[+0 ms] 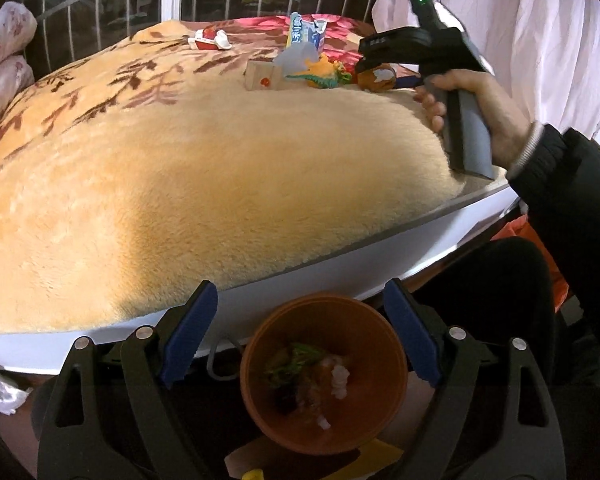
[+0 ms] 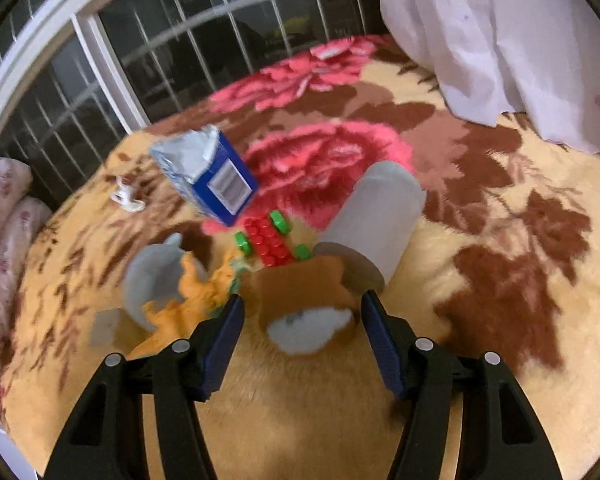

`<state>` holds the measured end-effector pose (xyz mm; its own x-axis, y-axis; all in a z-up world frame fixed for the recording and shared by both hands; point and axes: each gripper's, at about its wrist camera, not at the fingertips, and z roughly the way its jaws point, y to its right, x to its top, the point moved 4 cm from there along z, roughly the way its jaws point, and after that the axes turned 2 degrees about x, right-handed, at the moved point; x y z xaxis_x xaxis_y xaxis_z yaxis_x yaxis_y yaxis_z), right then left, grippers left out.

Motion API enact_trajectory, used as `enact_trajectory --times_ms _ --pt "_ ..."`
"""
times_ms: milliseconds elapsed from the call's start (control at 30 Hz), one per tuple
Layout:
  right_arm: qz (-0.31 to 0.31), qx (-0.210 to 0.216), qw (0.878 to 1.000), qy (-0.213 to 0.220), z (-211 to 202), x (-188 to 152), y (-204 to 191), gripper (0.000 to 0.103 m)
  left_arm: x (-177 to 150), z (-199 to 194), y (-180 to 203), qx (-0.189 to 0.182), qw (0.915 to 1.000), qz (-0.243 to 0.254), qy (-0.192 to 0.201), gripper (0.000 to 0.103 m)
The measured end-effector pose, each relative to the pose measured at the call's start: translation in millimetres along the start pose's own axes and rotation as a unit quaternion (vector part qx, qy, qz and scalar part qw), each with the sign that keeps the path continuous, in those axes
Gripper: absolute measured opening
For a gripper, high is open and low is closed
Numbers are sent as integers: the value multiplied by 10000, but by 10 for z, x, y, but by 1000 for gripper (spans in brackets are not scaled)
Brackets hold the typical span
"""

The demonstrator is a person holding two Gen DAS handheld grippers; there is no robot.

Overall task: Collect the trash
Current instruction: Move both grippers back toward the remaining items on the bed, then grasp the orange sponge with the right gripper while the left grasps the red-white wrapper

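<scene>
My left gripper (image 1: pixel 300 332) is open over an orange bin (image 1: pixel 324 376) that stands on the floor beside the bed and holds scraps. My right gripper (image 2: pixel 302 344) is open above the bed, its jaws either side of a brown and white plush toy (image 2: pixel 308 312); the gripper also shows in the left wrist view (image 1: pixel 374 62). An opened blue milk carton (image 2: pixel 216 180) stands behind the toys and shows in the left wrist view (image 1: pixel 306 36). A crumpled red and white wrapper (image 1: pixel 210 40) lies further left; it shows in the right wrist view (image 2: pixel 126 196).
A grey cup (image 2: pixel 374 220) lies on its side by a red and green toy block (image 2: pixel 270 242). An orange dinosaur (image 2: pixel 188 300), a grey plush (image 2: pixel 152 280) and a wooden block (image 1: pixel 262 76) lie near. Window bars (image 2: pixel 204 44) and a curtain (image 2: pixel 500 40) stand behind.
</scene>
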<state>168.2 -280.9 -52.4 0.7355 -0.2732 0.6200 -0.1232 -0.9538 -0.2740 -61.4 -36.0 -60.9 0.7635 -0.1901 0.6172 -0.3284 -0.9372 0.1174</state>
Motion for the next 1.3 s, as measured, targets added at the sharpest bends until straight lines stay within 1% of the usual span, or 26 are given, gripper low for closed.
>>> enact_trajectory --times_ms 33,67,100,133,233,333,433,533,600,700,767,800,900,933,967,1000,1100,1133,1200,1300 --pt "35 -23 9999 -119 69 18 5 54 0 5 -16 -11 10000 -28 -1 83" --pt "103 -19 9996 -269 140 24 19 50 1 7 -29 -17 10000 -53 2 83" --pt "145 -41 9993 -354 191 28 40 44 0 5 -40 -24 10000 -77 7 83" --pt "203 -22 9990 -397 221 33 62 40 0 2 -52 -32 9999 -109 11 83" --pt "274 30 9991 -318 216 19 103 31 -10 -15 -64 -45 9998 -175 19 83" --pt "256 60 9995 -163 135 -37 109 28 -3 -49 -43 -43 9998 -183 31 83" --pt "46 105 9999 64 -56 -113 45 28 34 -96 -16 37 9999 -121 61 83" --pt "-384 339 9982 310 -348 -265 -92 28 135 -148 -7 110 9999 -74 97 83" --pt "-701 613 9944 505 -631 -413 -163 28 256 -173 -31 171 9997 -70 147 83" --pt "-1081 759 9881 794 -951 -578 -204 28 595 -203 -112 299 9990 -119 311 83" --pt "-1316 817 9830 984 -1139 -717 -194 28 929 -179 -209 459 9977 -267 412 83" --pt "-1402 848 9809 1051 -1212 -798 -172 28 1157 -133 -280 534 9969 -394 429 83" --pt "-1399 926 9807 1001 -1262 -982 -60 28 1674 50 -463 517 9947 -775 435 89" --pt "-1337 964 9819 932 -1250 -1052 -1 28 1955 183 -574 542 9924 -1004 450 89" --pt "-1300 974 9827 894 -1241 -1094 37 28 2096 262 -633 559 9914 -1097 440 89" --pt "-1241 969 9840 834 -1218 -1150 99 28 2351 428 -728 623 9896 -1238 379 89" --pt "-1200 999 9845 799 -1181 -1245 216 28 2809 812 -929 778 9841 -1577 263 89" --pt "-1203 1058 9836 830 -1187 -1267 229 28 2974 989 -1023 886 9799 -1778 179 89" --pt "-1262 1117 9814 919 -1198 -1285 235 28 3185 1235 -1132 960 9754 -1982 81 89" --pt "-1277 1186 9799 975 -1187 -1282 213 28 3425 1622 -1317 1267 9665 -2227 -177 89"
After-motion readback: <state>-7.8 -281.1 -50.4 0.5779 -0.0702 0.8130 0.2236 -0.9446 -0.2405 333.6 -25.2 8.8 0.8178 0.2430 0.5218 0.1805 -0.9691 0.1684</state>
